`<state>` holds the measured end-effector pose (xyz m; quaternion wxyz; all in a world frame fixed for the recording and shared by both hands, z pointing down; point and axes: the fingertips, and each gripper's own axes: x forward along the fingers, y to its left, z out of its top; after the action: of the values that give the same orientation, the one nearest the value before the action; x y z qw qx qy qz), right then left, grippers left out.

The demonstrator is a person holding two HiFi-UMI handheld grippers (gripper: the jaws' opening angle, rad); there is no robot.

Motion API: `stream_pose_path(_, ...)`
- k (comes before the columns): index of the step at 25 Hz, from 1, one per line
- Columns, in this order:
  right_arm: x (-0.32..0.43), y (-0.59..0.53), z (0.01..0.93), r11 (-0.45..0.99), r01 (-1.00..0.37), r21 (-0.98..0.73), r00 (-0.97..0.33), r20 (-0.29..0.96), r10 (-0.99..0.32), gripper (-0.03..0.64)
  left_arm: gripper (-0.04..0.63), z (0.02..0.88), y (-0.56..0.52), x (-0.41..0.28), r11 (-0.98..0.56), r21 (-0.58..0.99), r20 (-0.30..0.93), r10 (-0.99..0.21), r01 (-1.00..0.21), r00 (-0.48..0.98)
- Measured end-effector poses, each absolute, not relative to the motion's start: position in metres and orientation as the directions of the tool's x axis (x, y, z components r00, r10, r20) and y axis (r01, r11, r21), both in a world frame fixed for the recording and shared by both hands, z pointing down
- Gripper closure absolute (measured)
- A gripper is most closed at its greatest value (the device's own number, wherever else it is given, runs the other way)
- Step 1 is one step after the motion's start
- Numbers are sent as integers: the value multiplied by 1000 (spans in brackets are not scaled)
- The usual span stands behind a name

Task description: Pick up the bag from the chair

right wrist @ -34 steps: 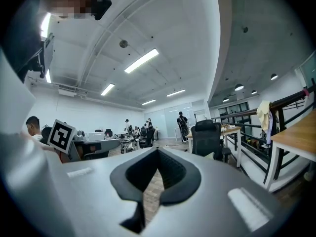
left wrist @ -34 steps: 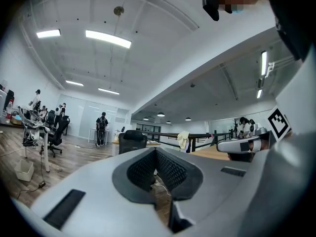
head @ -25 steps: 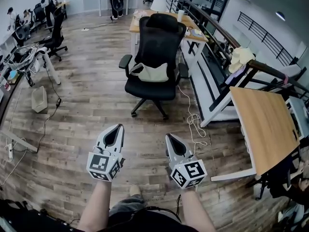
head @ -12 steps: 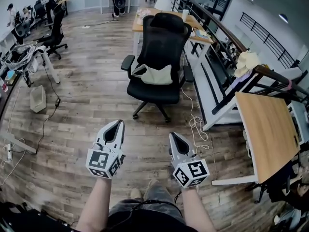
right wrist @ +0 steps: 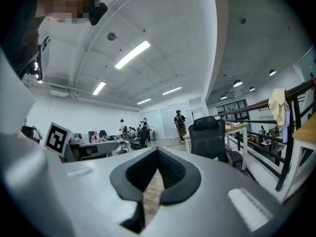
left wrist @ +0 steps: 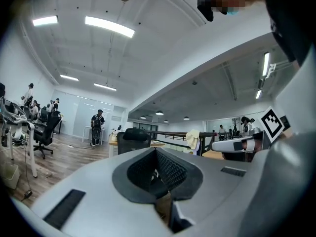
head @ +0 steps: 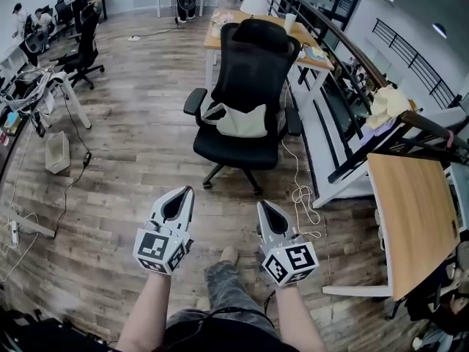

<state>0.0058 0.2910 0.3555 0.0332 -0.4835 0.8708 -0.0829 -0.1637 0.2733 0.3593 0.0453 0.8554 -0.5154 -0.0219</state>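
Chair [head: 245,86]: black office chair on the wooden floor [head: 132,160]. It stands ahead of us, just in front of a counter [head: 220,35], with its seat facing our way.
Bag [head: 242,121]: cream and soft, slumped on the seat against the backrest, between the two armrests.
Left tool [head: 182,196]: jaws fully closed with nothing between them, held level and pointing toward the chair.
Right tool [head: 265,210]: the same, jaws together and empty, level beside the left one.
Step in hand: we judge this to be the approach. Both tools are well apart from the chair and nothing is grasped yet.
Next move: we need to close the gap to the seat and part the jaws of at least one tool. We then need to find a fold or strap on the bag's top edge to pinch, taking care to clear the armrests.
Hidden: the backrest covers whatever lies behind the bag.
Hard to make out: from the head view we cannot tell whether the bag has handles or which side opens. In both gripper views the chair is small and partly behind the tool body, and the bag does not show.
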Motion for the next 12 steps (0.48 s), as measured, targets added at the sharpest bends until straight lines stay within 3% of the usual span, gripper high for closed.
stream_pose_path(12, 22, 165, 373, 555, -811, -186, -575, 82, -814, 609, 598, 375, 149, -142, -423, 128, 47, -901, -897, 432)
